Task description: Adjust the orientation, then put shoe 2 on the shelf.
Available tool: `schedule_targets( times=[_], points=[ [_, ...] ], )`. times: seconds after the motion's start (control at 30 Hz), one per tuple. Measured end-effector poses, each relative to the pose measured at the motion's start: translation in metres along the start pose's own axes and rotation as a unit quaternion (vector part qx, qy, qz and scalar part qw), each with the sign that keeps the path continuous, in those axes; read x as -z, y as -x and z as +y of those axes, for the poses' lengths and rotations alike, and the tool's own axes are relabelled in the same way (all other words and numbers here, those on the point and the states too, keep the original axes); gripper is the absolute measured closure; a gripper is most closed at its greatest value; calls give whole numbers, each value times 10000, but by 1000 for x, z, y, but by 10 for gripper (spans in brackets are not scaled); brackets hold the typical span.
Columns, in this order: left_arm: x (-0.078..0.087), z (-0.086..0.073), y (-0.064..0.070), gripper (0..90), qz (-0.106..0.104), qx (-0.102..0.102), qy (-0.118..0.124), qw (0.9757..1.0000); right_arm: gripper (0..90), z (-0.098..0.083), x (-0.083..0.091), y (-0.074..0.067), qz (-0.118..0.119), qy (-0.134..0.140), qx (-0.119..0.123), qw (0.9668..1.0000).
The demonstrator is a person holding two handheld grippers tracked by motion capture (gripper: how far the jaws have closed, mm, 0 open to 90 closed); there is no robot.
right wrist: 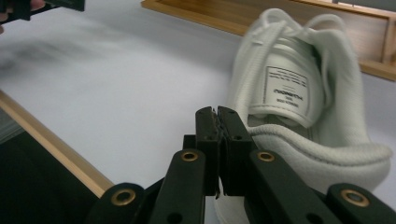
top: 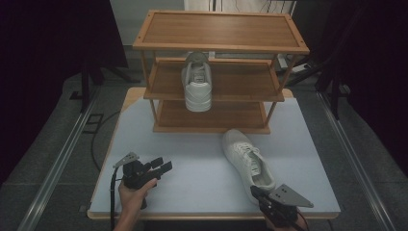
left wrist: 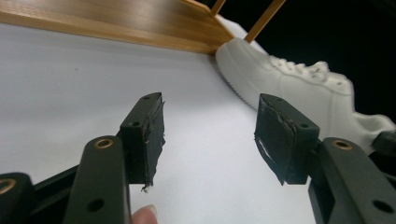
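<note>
Now the right tool (right wrist: pixel 218 122) is sitting with jaws together beside the heel of a white shoe (top: pixel 248 159) lying on the tabletop (top: pixel 192 163); its tongue label is printed too small for reading. Left tool (left wrist: pixel 210 133) is gaping, holding nothing. Another shoe (top: pixel 197 86) is resting on the rack's (top: pixel 221 45) middle shelf.

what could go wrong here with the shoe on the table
1. The right gripper is shut at the heel collar of the shoe on the table; whether it pinches the rim is unclear, and such a thin hold might slip if lifted.
2. That heel lies close to the table's near edge, so a tug could drag it off.
3. The rack stands right by its toe; a push forward might bump it.
</note>
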State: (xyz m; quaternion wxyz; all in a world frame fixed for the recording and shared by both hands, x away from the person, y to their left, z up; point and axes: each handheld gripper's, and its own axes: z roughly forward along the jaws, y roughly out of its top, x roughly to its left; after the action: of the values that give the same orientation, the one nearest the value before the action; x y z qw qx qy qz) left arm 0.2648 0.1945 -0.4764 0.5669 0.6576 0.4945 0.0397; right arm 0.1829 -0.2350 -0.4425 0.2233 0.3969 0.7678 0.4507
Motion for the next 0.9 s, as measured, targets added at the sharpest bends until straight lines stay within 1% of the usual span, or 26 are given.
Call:
schedule_targets(
  times=[0.03,0.07,0.1,0.17,0.3,0.33,0.37,0.4,0.43,0.5,0.53,0.6,0.63,0.7,0.73,0.77,0.9],
  points=[
    [0,0,0,425,0,0,0,10000,872,0,0,0,0,0,0,10000],
    [0,0,0,424,-10,21,-5,10000,868,0,2,5,10,-7,-69,10000],
    [0,0,0,424,-10,21,-5,10000,868,0,2,5,10,-7,-69,10000],
    [1,0,-1,425,-17,51,4,10000,846,-1,2,8,27,-6,-126,9999],
    [2,0,-3,424,-52,123,37,9999,790,0,1,8,239,70,-184,9995],
    [2,0,-3,424,-52,123,37,9999,790,0,1,8,239,70,-184,9995],
    [2,1,-3,424,-62,120,37,9999,777,1,1,8,307,133,-203,9992],
    [2,0,-4,425,-72,128,40,9999,739,3,2,9,437,234,-258,9984],
    [2,0,-4,425,-85,175,51,9998,714,4,2,9,484,302,-245,9981],
    [3,0,-4,424,-92,191,54,9998,646,8,4,12,528,426,-286,9973],
    [3,0,-5,424,-100,190,61,9998,646,8,4,12,528,426,-286,9973],
    [4,0,-5,424,-69,172,48,9998,580,13,6,15,495,513,-327,9969],
    [5,0,-4,423,-73,140,56,9999,546,18,7,20,458,569,-322,9968],
    [6,0,-3,422,-76,138,64,9999,529,23,7,25,422,658,-286,9965],
    [6,0,-2,422,-69,153,71,9998,529,23,7,25,422,658,-286,9965],
    [7,0,-2,422,-72,154,66,9998,516,30,5,33,439,648,-292,9965],
    [6,-1,-2,422,-86,146,50,9998,508,39,3,42,456,637,-250,9966]
  ],
)
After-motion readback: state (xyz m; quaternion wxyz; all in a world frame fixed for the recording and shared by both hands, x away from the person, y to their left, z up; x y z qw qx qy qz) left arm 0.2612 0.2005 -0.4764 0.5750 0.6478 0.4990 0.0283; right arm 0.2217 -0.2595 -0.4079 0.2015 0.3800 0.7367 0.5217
